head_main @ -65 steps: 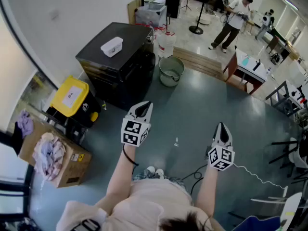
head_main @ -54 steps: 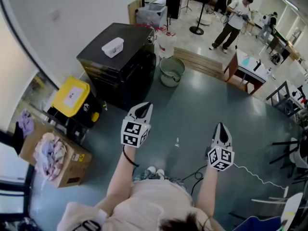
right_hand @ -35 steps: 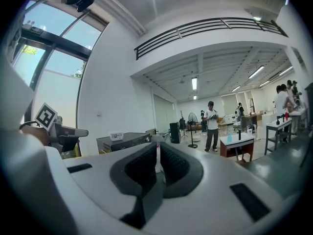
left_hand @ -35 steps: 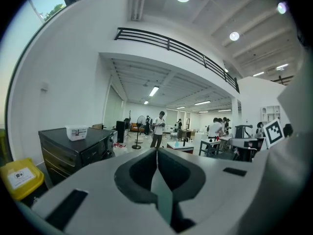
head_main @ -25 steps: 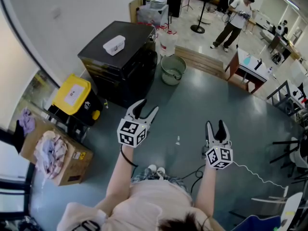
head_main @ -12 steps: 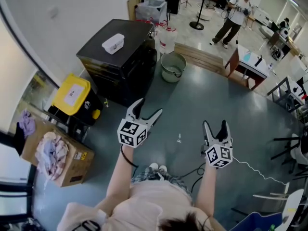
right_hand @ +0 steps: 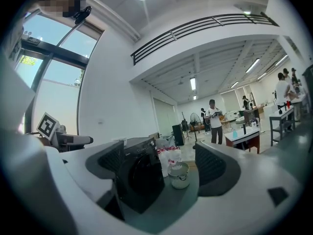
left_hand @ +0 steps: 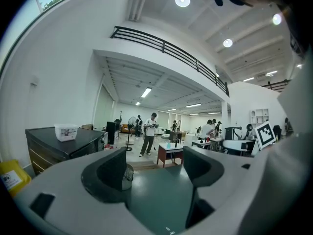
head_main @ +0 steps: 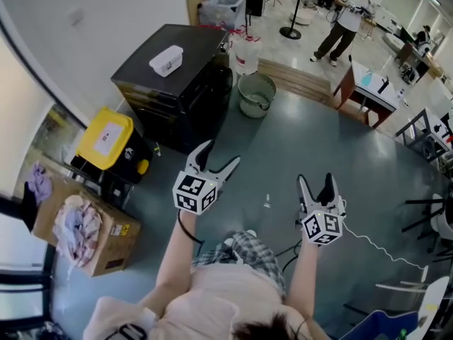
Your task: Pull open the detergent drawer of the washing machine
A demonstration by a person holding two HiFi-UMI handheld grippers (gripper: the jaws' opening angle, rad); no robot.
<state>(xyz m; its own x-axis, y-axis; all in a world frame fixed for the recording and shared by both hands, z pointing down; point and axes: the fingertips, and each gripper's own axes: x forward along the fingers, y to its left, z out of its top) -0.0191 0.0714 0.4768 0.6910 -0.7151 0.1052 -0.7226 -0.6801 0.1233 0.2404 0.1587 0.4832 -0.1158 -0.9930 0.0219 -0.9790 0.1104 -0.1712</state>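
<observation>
Both tools have just gone from clenched to released. The left tool and right tool now gape, grasping nothing. The black front-loading washing machine stands well apart, far left. Its detergent drawer is too small to make out, so I judge the approach is only starting.

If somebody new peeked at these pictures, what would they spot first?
Probably the left tool and right tool with black-and-white cubes, held out in the middle, both open and empty. Then the big black washing machine by the wall ahead, with the bright yellow bin beside it.
</observation>
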